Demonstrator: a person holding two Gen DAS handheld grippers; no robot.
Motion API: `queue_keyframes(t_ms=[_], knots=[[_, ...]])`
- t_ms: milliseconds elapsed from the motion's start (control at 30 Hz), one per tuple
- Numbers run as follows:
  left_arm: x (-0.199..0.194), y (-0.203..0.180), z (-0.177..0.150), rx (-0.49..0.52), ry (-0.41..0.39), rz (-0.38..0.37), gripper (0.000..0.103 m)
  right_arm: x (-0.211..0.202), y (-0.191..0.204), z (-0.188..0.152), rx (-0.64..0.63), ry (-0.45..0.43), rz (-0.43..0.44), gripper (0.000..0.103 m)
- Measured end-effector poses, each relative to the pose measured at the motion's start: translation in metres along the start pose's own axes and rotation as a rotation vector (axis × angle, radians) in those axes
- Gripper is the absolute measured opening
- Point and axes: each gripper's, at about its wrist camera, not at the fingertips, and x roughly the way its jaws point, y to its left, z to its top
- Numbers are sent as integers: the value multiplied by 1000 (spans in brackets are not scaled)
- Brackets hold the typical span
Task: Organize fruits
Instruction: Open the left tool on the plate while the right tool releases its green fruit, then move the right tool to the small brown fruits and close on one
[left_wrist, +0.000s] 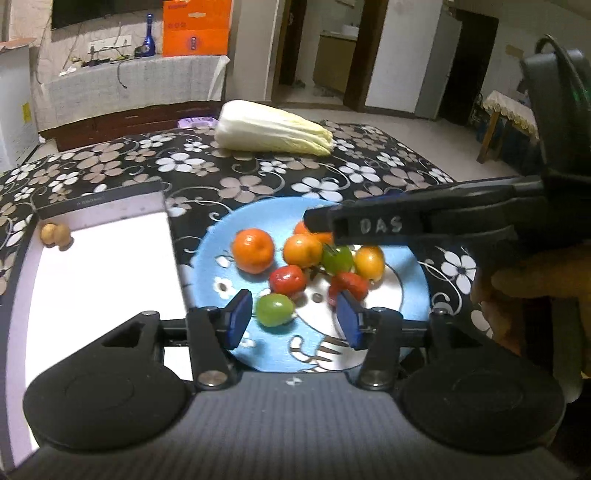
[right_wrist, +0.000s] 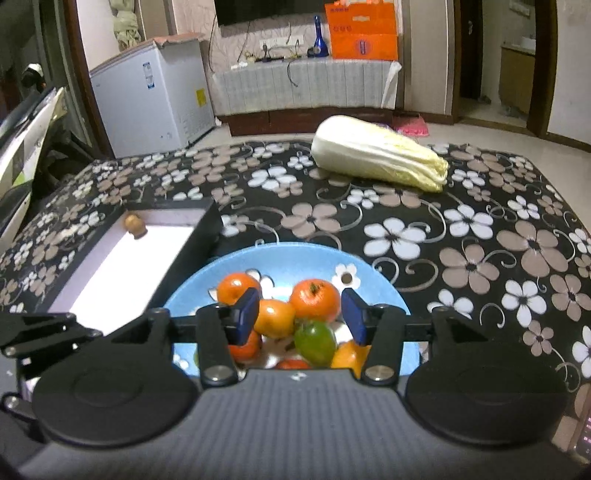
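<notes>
since both grippers hang over the blue plate (left_wrist: 413, 291):
left gripper (left_wrist: 293, 323): fingers apart, empty; green fruit (left_wrist: 275, 309) just ahead between them, yours nearest.
right gripper (right_wrist: 301, 317): fingers apart, empty, over the oranges (right_wrist: 314, 299).

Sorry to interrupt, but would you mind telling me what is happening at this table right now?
A person holds two tongs over a blue plate of small fruits. The left tongs are open around a green fruit at the near side of the pile. The right tongs hang open above the oranges, gripping nothing. Beside the plate, the white tray holds one small brown piece. A cabbage lies farther back.
</notes>
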Motion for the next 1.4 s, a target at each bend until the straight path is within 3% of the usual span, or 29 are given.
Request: queue_keyframes(t_ms=[200,333,400,533,667,933,1400], knots=[[-15,35,0,-52,-43,97,57,-5,18,13,0,-121,69,52],[-26,61,-3,-74,-70,171,57,5,44,25,-32,-138,163,51],[-27,75,-7,-81,-59,222,57,13,58,30,-61,-122,193,46],[-36,101,-11,-124,-62,247,57,36,91,42,-102,-79,259,36],[-37,121,-14,-158,-58,272,57,59,127,49,-169,-35,291,34],[-31,136,-20,-166,-37,299,57,113,160,51,-206,84,285,34],[-27,144,-20,-170,-33,328,61,174,197,58,-303,175,250,34]])
